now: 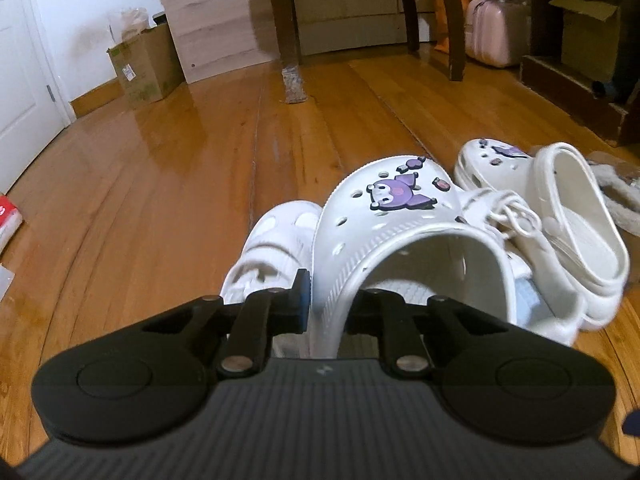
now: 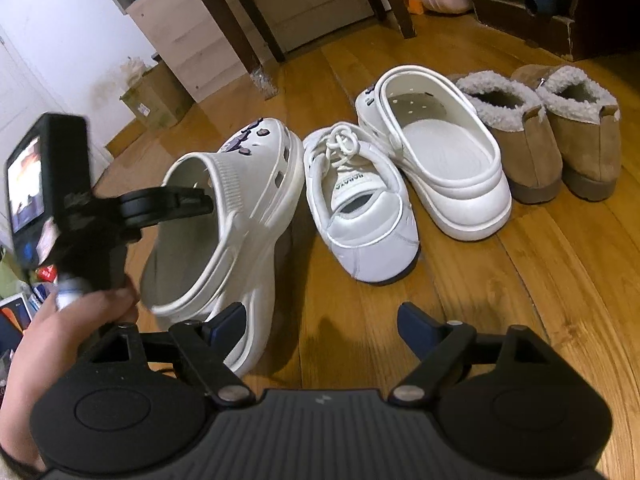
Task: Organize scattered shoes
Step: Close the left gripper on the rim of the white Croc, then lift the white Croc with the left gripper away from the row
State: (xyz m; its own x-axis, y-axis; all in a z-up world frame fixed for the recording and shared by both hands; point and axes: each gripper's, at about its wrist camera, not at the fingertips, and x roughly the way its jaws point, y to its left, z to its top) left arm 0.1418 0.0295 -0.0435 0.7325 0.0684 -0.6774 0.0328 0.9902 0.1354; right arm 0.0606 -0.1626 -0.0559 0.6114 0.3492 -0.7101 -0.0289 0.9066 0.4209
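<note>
My left gripper [image 1: 332, 304] is shut on the side wall of a white clog [image 1: 400, 208] with purple charms, one finger outside it and one inside. In the right wrist view that clog [image 2: 240, 208] stands tilted at the left end of a row, with the left gripper [image 2: 176, 200] in its opening and a hand [image 2: 60, 332] holding the tool. To its right stand a white laced sneaker [image 2: 360, 216], the matching clog [image 2: 440, 160] and two tan fleece-lined slippers [image 2: 516, 136]. My right gripper [image 2: 324, 320] hovers open over the floor just behind the held clog's heel.
Another white shoe [image 1: 276, 240] lies just left of the held clog. Dark table legs [image 1: 288, 12], a cardboard box [image 1: 148, 64], a pink suitcase [image 1: 496, 28] and a dark wooden furniture base [image 1: 580, 84] stand beyond. Bare wooden floor [image 1: 160, 184] stretches to the left.
</note>
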